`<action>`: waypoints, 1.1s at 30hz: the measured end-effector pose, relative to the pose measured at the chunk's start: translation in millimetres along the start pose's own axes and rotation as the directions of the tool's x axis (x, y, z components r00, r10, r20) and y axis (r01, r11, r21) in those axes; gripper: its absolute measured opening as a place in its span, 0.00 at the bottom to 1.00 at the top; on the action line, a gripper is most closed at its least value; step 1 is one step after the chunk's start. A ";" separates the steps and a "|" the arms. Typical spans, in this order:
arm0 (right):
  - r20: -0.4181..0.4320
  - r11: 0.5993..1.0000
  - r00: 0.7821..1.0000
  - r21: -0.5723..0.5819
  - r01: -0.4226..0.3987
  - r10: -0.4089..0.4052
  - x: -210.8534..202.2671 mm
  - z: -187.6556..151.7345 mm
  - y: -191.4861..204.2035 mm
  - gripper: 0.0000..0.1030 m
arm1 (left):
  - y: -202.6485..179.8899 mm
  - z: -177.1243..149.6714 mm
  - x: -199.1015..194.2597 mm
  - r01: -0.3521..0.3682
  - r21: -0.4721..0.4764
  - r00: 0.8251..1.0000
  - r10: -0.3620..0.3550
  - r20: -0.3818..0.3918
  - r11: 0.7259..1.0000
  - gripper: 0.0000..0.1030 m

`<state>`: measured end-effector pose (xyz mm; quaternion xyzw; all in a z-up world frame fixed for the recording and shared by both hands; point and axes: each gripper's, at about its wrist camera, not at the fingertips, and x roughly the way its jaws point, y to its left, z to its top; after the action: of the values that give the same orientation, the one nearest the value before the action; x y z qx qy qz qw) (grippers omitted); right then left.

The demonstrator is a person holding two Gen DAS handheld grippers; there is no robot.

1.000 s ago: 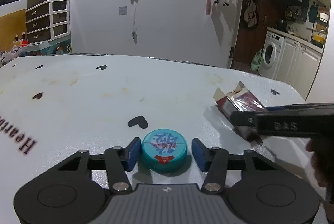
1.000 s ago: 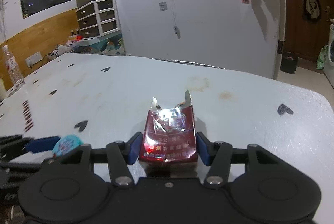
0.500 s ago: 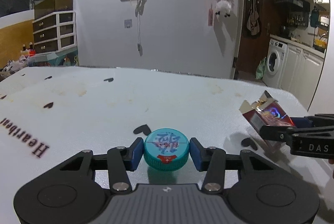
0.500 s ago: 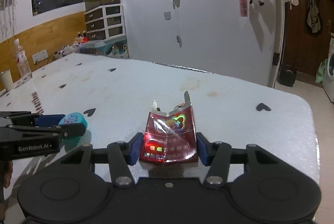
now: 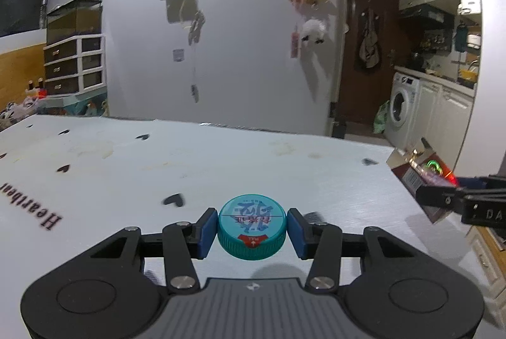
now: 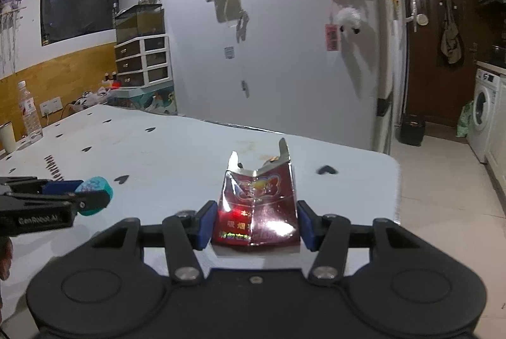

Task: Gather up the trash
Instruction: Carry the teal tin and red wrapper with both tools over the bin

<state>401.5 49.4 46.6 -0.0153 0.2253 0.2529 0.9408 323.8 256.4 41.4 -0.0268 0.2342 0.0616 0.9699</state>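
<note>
We look across a white worktop (image 5: 221,155) printed with small black hearts and a line of dark lettering along its left side, with a few faint brownish stains on its cloth. Behind it stands a pale wall (image 5: 246,54) hung with photos, cords and a small fluffy toy. To the left are a chest of drawers (image 6: 144,60) with a glass tank on top and wood panelling; a clear plastic bottle (image 6: 29,111) stands at the worktop's far left edge. To the right a dark door (image 6: 442,54) and a washing machine (image 5: 403,108) open onto a tiled floor.

Our left claw (image 5: 252,228) holds a teal bottle cap (image 5: 252,226) between its blue pads, lifted clear of the surface. The cap lies flat, its printed top face up and tilted a little toward the camera; being round, it has no long axis to speak of.

Our right claw (image 6: 254,223) holds a dark red cigarette pack (image 6: 257,206) by its two narrow sides, above the worktop near its right edge. The pack's long axis runs straight away from the claw, its torn, foil-lined open end pointing forward toward the wall, its broad front face up.
</note>
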 end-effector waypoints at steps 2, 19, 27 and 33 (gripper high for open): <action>0.005 1.000 1.000 0.007 0.011 -0.011 -11.3 -3.5 -9.2 0.53 | -12.4 -1.6 -6.5 0.017 0.006 1.000 -0.017 0.012 1.000 0.48; 0.044 0.989 0.990 0.067 0.129 -0.132 -128.7 -43.7 -97.4 0.53 | -133.3 -23.1 -33.6 0.145 0.048 0.989 -0.145 0.011 0.988 0.48; 0.035 0.978 0.982 0.098 0.183 -0.187 -171.6 -69.2 -138.5 0.53 | -187.5 -36.0 -42.1 0.198 0.069 0.980 -0.198 -0.008 0.978 0.48; 0.027 0.969 0.975 0.116 0.217 -0.221 -196.7 -87.5 -166.1 0.53 | -222.6 -43.3 -47.6 0.229 0.091 0.973 -0.229 -0.009 0.969 0.48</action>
<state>293.7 -200.2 38.8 0.0181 0.2175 0.1347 0.9666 291.7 27.2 29.8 -0.0094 0.2315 -0.0616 0.9708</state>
